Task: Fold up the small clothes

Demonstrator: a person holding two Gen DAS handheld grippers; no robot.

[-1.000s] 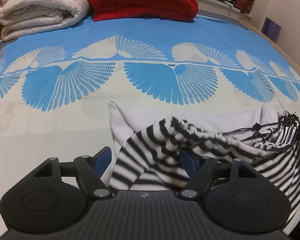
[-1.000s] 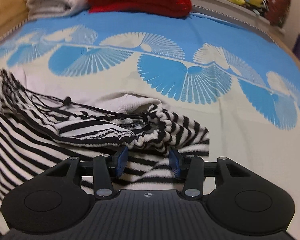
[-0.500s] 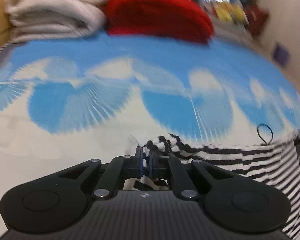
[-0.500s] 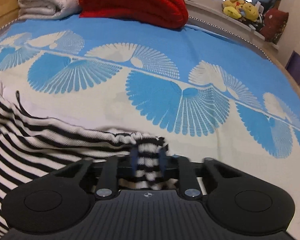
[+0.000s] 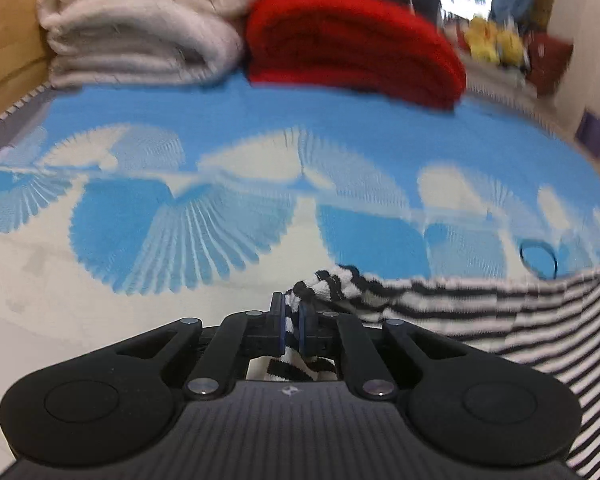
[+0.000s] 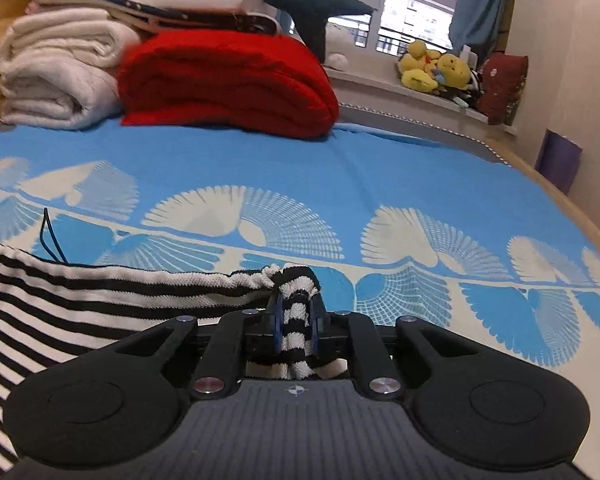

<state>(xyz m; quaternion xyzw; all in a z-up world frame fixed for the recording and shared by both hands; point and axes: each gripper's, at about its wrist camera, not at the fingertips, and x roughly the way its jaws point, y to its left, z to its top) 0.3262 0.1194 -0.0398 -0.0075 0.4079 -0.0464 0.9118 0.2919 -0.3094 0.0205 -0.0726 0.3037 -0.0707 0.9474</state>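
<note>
- Far left, at the head of the bed point(image 6: 380, 168), a stack of white blankets point(image 5: 140, 36) lies just beside a folded red blanket point(image 5: 352, 40); both are well apart from the work.
- The left gripper point(image 5: 291, 320) has its jaws pressed nearly together, pinching one bunched corner of the striped garment point(image 5: 500, 320). In the left wrist view the cloth runs off to the right from those jaws.
- The garment hangs between the two grippers as a taut band, its top edge roughly level and its long axis running from one gripper to the other. The lower part drops toward the near edge of both views; whether it touches the bed cannot be told.
- A thin dark cord point(image 6: 50, 240) loops up from the top edge, between the two grips.
- The right gripper point(image 6: 296, 320) pinches the opposite corner, with striped cloth showing between its jaws; here the cloth runs off to the left.
- Judged from this, the coming fold turns on that stretched edge: each hand is at its own corner, so neither is nearer, and both would need to lower or swing it together.
- Far right, yellow soft toys point(image 6: 432, 68) sit on the window sill.
</note>
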